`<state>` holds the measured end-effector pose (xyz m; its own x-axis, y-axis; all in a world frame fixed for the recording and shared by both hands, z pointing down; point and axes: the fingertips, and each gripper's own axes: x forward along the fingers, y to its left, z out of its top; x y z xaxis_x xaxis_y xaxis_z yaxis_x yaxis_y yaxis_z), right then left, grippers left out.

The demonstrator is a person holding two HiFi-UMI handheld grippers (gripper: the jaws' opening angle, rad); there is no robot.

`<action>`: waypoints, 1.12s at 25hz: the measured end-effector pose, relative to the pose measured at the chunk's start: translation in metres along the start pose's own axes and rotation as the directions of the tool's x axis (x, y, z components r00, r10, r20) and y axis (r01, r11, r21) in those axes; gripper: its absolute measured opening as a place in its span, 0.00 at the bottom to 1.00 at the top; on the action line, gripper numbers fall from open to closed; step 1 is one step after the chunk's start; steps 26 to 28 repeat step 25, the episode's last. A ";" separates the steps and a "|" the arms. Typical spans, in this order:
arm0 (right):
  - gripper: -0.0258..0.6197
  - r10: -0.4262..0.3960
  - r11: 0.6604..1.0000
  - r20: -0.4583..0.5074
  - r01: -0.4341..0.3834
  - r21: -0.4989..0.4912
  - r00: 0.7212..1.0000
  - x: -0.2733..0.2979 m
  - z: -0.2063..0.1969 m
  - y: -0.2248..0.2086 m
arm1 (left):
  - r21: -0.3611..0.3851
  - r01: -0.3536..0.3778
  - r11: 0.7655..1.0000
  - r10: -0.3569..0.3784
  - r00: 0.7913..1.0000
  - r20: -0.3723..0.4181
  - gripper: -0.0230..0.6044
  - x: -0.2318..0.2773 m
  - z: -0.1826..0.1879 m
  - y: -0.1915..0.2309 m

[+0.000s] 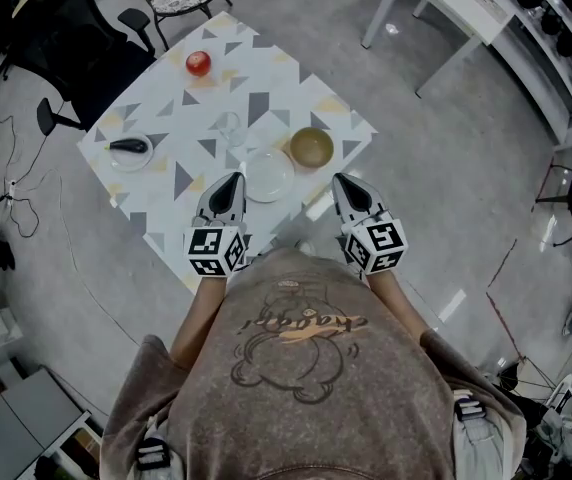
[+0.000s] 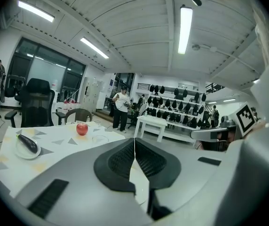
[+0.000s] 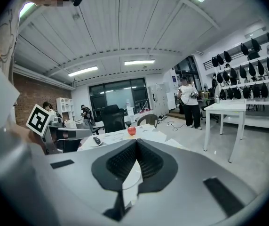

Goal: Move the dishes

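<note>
1. Head view: the table [image 1: 256, 78] fills the upper middle of the frame. My left claw [image 1: 230, 180] and right claw [image 1: 345, 181] sit side by side at its lower edge.
2. Left gripper view: my left claw's jaws are pressed together, with nothing held between them.
3. Right gripper view: my right claw's jaws also meet and grip nothing.
4. A white plate [image 1: 269, 177] lies at frame centre, between the two claw tips and just beside the left one. A brown bowl [image 1: 311, 148] sits just up and right of it.
5. A small dish [image 1: 129, 151] carrying a dark object is at the table's left. An apple [image 1: 198, 63] is near the top and a clear glass [image 1: 229, 128] near the middle.
</note>
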<state>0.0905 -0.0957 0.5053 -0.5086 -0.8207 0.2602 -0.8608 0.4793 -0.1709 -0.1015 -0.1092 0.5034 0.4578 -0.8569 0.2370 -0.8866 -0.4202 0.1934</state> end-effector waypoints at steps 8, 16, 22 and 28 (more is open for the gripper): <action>0.04 -0.013 1.000 -0.002 0.013 0.000 1.000 -0.001 -0.001 -0.007 | -0.015 -0.011 1.000 0.011 1.000 0.004 0.07 0.001 0.002 0.003; 0.04 -0.024 1.000 -0.004 0.024 0.009 1.000 -0.001 -0.001 -0.015 | -0.021 -0.014 1.000 0.014 1.000 -0.004 0.07 0.007 0.000 0.005; 0.04 -0.029 0.999 -0.006 0.029 0.015 1.000 0.001 -0.001 -0.020 | -0.026 -0.021 0.999 0.020 1.000 -0.012 0.07 0.011 -0.001 0.007; 0.04 -0.031 0.999 -0.007 0.032 0.020 0.999 0.002 0.000 -0.023 | -0.035 -0.024 0.999 0.023 1.000 -0.016 0.07 0.014 -0.001 0.007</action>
